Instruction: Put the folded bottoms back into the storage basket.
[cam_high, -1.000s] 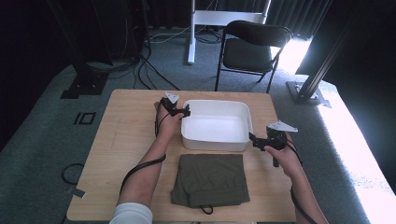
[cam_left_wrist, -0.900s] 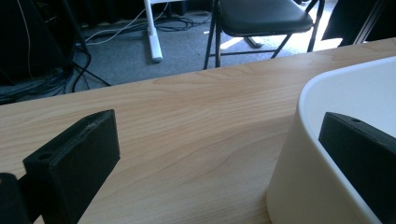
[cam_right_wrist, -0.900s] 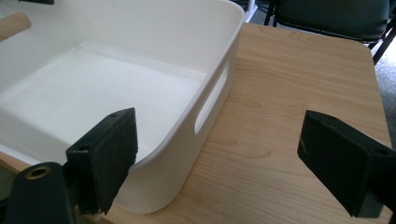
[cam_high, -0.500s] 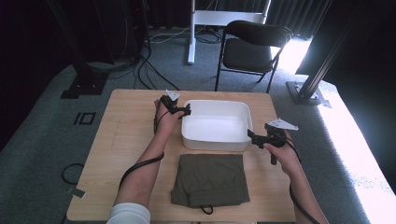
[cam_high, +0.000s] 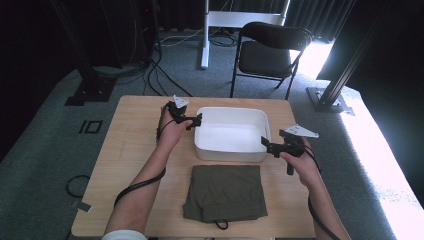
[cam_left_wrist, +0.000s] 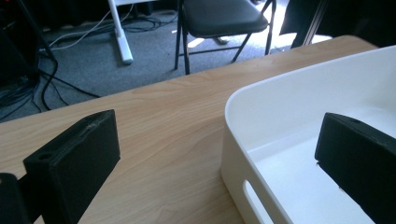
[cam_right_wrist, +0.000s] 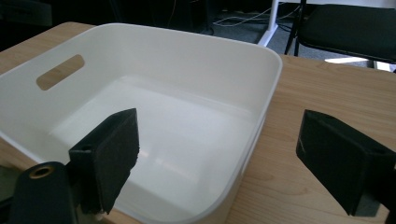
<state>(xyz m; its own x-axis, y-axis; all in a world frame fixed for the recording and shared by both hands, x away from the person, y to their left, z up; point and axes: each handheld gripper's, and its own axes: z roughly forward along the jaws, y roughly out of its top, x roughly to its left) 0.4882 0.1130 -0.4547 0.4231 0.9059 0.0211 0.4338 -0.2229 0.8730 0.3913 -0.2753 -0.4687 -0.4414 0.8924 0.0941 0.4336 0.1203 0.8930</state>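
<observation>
Since each tool straddles a short wall of the white plastic bin (cam_high: 231, 136), the setup looks like a 2-handed lift or shift of it, though that is only a judgement. From the high view, the left tool (cam_high: 196, 120) sits at the bin's left wall near its far corner, and the right tool (cam_high: 266, 144) at the right wall near its near corner. Both have their jaws spread apart with the rim between them, 1 jaw inside the bin and 1 outside, clamped on nothing.

The bin is empty and stands in the middle of the counter (cam_high: 125, 145), toward its far edge. A folded olive-green garment (cam_high: 225, 192) lies just beside the bin's near wall, reaching almost to the counter's near edge. Bare wood is open left of the bin, with a narrower strip at the right edge.
</observation>
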